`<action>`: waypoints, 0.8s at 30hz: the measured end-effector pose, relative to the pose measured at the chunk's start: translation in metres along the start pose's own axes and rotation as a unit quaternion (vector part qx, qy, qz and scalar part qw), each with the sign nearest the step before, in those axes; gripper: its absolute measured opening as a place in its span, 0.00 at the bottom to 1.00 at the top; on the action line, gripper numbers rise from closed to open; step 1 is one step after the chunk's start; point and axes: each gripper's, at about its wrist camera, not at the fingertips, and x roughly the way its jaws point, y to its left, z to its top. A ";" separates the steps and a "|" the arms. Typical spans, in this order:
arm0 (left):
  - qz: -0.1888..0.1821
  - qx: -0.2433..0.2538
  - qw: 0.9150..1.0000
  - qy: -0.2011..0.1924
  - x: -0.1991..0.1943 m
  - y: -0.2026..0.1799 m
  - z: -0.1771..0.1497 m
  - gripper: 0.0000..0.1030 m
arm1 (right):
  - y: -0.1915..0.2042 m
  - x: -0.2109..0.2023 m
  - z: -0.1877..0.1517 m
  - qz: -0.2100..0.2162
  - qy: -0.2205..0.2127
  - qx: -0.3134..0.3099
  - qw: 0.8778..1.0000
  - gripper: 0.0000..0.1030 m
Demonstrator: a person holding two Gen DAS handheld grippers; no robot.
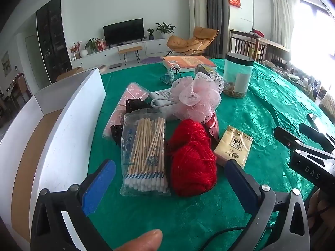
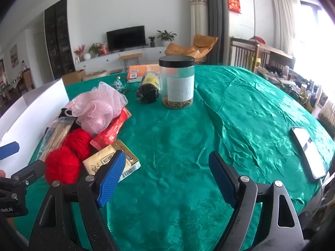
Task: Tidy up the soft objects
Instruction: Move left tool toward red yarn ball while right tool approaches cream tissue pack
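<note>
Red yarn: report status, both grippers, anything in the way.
Left gripper open, empty. Right gripper open, empty. Red yarn on table, untouched. Cotton swab bag pressed against its left, tissue pack close right.

A: Black lace item [image 1: 134,105] lies mostly under the cotton swab bag [image 1: 144,156]; its shape can't be made out. White power bank [image 1: 162,98] is half covered by the pink bath pouf [image 1: 196,98].

B: Red packet [image 2: 113,130] runs beneath the pouf [image 2: 98,106] in the right wrist view, far end hidden. Dark jar [image 2: 147,89] sits partly behind the clear jar [image 2: 178,83]; label print unreadable.

A: White box [image 1: 69,125] is cut by the left frame edge. Small teal object [image 1: 168,77] is too small to identify.

B: Phone [image 2: 307,152] near edge blocked; window [image 2: 314,27] blown out.
</note>
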 end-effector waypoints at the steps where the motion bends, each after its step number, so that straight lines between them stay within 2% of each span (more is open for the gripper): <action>1: 0.002 -0.002 1.000 0.001 0.000 0.001 0.000 1.00 | 0.000 0.000 0.000 0.001 0.000 0.000 1.000 0.82; 6: 0.005 -0.006 1.000 0.008 0.003 0.006 -0.002 1.00 | 0.002 -0.002 0.000 0.008 0.000 -0.002 1.000 0.82; 11: 0.011 -0.004 1.000 0.017 0.006 0.006 -0.005 1.00 | 0.009 -0.002 -0.001 0.038 0.002 -0.015 0.999 0.82; 18: 0.030 0.005 0.999 0.028 0.011 0.007 -0.006 1.00 | 0.015 0.000 -0.002 0.047 0.009 -0.029 0.998 0.82; 24: 0.031 0.003 0.999 0.035 0.013 0.009 -0.008 1.00 | 0.014 0.002 -0.003 0.049 0.015 -0.027 0.998 0.82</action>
